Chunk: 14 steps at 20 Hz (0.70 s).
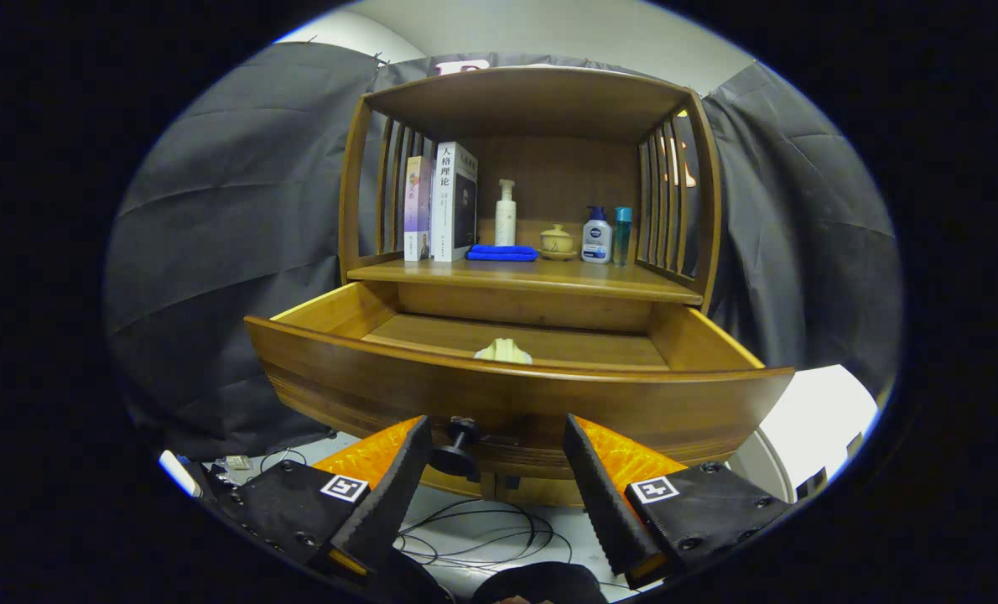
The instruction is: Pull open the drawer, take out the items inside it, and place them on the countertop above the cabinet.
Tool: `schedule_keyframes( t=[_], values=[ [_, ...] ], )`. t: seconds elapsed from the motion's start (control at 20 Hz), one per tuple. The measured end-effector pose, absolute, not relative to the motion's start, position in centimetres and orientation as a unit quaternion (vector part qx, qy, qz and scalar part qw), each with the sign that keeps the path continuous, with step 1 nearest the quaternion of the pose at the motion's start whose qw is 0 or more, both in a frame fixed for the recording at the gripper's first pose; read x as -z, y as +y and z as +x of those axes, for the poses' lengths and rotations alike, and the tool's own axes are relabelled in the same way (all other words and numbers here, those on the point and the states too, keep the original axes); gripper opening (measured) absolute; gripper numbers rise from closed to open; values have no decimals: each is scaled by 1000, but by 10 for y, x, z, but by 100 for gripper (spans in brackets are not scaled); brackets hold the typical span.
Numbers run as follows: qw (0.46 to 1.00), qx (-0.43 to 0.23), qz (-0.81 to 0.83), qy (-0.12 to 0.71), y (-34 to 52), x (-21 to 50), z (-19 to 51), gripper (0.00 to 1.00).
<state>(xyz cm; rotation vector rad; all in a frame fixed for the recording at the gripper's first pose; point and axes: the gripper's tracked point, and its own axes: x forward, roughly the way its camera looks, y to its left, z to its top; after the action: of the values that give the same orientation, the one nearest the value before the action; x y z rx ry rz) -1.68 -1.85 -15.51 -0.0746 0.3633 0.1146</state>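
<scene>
The wooden drawer (516,394) stands pulled out from the cabinet. Inside it, near the front wall, lies a pale cream item (504,351), only its top showing over the drawer's front. My gripper (496,440) is open, its fingers spread to either side of the drawer's dark round knob (459,449). The knob sits between the fingers, closer to the left one, and neither finger presses on it. The countertop (532,275) above the drawer carries several items.
On the countertop stand two books (440,205), a white pump bottle (506,214), a folded blue cloth (501,252), a lidded cup (557,242), a white lotion bottle (597,238) and a teal bottle (622,235). Slatted sides flank the shelf. Cables (474,537) lie on the floor below.
</scene>
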Motion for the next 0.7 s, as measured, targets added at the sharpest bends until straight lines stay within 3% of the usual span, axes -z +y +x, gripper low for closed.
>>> schedule_keyframes(
  t=[0.4, 0.7],
  values=[
    [986, -59, -38, 151, -36, 82, 18, 98],
    [972, -90, 37, 212, -8, 80, 70, 98]
  ],
)
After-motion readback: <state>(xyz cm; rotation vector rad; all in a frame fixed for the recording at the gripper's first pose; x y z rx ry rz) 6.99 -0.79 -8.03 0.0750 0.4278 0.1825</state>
